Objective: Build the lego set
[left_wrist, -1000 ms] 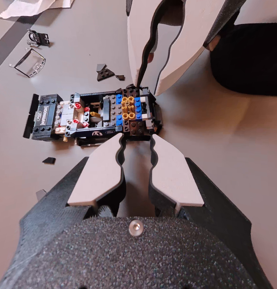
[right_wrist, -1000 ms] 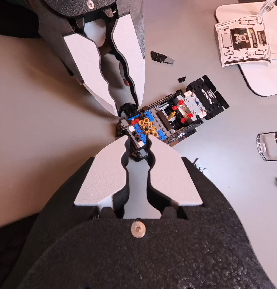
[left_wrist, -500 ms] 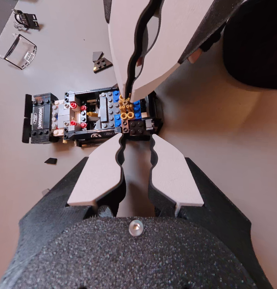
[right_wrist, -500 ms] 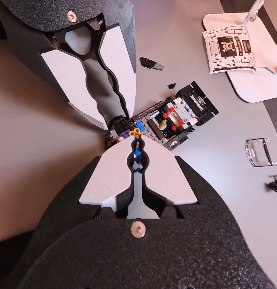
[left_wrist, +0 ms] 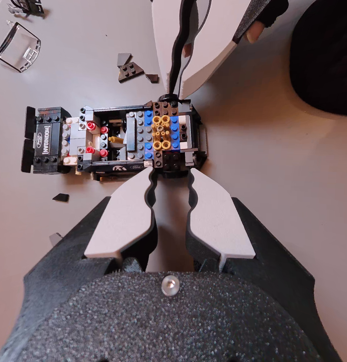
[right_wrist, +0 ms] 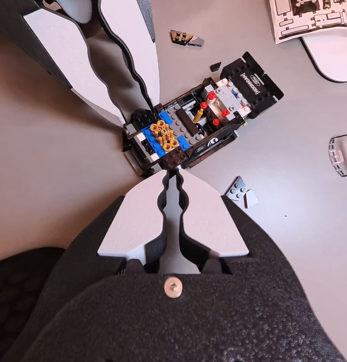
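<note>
A partly built black lego car (left_wrist: 114,137) lies on the grey table; it also shows in the right wrist view (right_wrist: 198,125). A gold engine piece (left_wrist: 162,133) (right_wrist: 163,135) sits on the blue plates near its front. My left gripper (left_wrist: 171,173) straddles the near front wheel, its fingertips against the car's side; in the right wrist view it (right_wrist: 139,114) comes in from the upper left. My right gripper (right_wrist: 172,172) is nearly closed and holds nothing, its tips just off the car's other front wheel; in the left wrist view it (left_wrist: 174,92) hangs above the car.
A clear windshield (left_wrist: 17,47) (right_wrist: 343,156) lies apart from the car. Dark wedge plates (left_wrist: 129,71) (right_wrist: 185,37), a grey wedge plate (right_wrist: 238,191) and a small black piece (left_wrist: 60,197) lie loose. A sticker sheet (right_wrist: 309,17) rests on a white pad (right_wrist: 335,54). Spacing between my two grippers at the tips: around 7 cm.
My right gripper was open at the car's front, closed over the gold engine piece, then drew back off the car, still closed. The left gripper kept its place at the wheel.
</note>
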Motion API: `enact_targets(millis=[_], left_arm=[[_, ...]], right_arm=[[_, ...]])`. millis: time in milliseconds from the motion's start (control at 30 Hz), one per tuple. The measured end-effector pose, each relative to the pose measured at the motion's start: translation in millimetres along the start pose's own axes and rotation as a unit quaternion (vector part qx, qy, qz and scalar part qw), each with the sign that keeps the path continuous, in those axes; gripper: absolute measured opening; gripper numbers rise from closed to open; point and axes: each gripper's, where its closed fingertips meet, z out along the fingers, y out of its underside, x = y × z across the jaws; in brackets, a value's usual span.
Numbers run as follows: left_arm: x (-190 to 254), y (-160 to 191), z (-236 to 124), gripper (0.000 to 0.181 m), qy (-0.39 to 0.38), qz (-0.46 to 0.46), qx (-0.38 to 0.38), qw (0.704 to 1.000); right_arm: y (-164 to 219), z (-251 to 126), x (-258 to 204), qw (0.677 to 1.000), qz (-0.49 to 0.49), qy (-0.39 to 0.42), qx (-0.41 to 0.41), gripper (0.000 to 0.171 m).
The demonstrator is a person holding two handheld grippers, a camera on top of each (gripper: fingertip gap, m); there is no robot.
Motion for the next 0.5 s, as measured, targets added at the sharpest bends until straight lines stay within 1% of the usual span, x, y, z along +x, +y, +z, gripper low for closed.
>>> enact_targets(millis=[167,267,433,500], left_arm=[[-1,1,-1,0.03,0.003,0.015,0.001,1.0],[0,-1,-3,0.03,0.005,0.024,0.006,1.0],[0,-3,-8,0.03,-0.005,0.038,0.017,0.999],[-1,-5,-12,0.03,-0.013,0.044,0.029,0.999]], right_arm=[[-1,0,-2,1.0,0.012,-0.01,0.011,0.007],[-4,-1,0,1.0,0.006,0.004,0.012,0.007],[-26,-5,-13,0.999,-0.031,0.01,0.029,0.009],[-35,-2,-20,0.999,-0.03,0.004,0.044,0.011]])
